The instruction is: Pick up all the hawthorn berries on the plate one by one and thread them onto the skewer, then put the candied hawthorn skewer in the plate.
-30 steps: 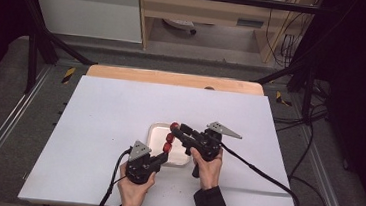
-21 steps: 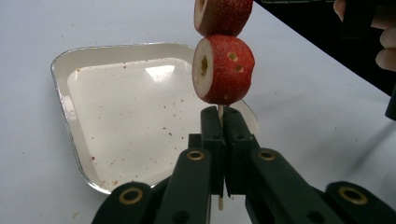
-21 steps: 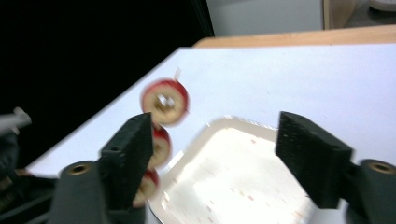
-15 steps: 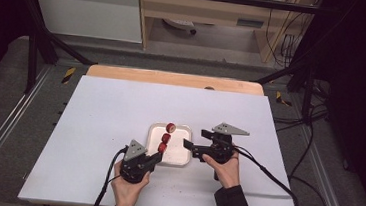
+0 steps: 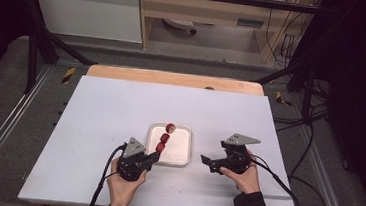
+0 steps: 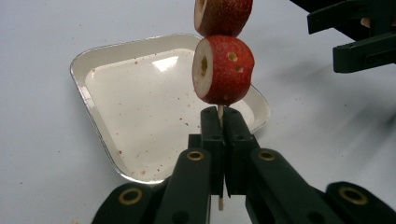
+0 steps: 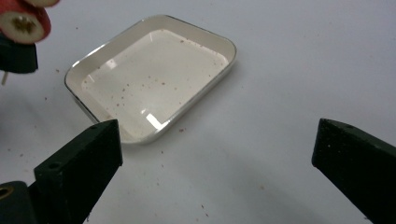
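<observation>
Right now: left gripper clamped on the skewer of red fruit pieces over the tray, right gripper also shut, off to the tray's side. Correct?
Not quite. The right gripper is open: the right gripper view shows its jaws standing wide apart with nothing between them, having just been opening. The rest holds: the left gripper is clamped on the skewer of red fruit pieces over the tray.

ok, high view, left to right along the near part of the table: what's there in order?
Left gripper shut on a thin wooden skewer of red fruit slices → shallow white square tray → right gripper, jaws just opened, nothing between them.
</observation>
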Demonstrator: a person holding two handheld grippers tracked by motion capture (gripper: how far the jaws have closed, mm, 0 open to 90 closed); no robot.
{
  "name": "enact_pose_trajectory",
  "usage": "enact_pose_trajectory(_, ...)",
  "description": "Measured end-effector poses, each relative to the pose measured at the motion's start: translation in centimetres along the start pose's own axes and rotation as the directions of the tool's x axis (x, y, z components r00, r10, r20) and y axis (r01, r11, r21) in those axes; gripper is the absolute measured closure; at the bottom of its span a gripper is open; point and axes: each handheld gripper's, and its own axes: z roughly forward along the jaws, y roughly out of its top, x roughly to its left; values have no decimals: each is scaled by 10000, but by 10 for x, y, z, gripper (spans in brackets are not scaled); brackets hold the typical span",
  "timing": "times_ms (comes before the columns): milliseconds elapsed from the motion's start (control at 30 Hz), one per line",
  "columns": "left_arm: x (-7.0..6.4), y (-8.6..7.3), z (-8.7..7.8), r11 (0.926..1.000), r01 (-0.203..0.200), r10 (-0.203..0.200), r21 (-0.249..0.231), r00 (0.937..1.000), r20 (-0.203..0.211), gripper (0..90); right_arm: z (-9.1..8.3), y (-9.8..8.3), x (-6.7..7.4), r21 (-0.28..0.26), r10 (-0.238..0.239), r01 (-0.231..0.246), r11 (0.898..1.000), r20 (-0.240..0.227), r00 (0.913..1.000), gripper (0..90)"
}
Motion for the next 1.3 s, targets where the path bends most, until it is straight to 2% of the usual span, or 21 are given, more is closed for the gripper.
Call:
enact_pose_trajectory(433, 10, 25, -2, 9969, -423, 431, 667, 9990, -103, 885, -17, -31, -16, 410, -36, 18, 9992, 427, 9991, 20)
enact_pose_trajectory(600, 14, 34, -2, 9947, -563, 585, 864, 9980, -229, 885, -22, -38, -19, 484, -119, 96, 9988, 482, 9988, 18)
enact_pose_trajectory(767, 18, 40, 3, 9918, -591, 615, 1133, 9979, -186, 885, -25, -45, -20, 604, -166, 135, 9981, 511, 9986, 18)
enact_pose_trajectory(1000, 20, 44, 16, 9843, -735, 797, 1603, 9963, -323, 885, -26, -52, -21, 719, -233, 198, 9972, 477, 9986, 20)
enact_pose_trajectory(1300, 23, 47, 35, 9690, -909, 1046, 2296, 9933, -482, 884, -28, -55, -23, 735, -190, 153, 9972, 499, 9986, 22)
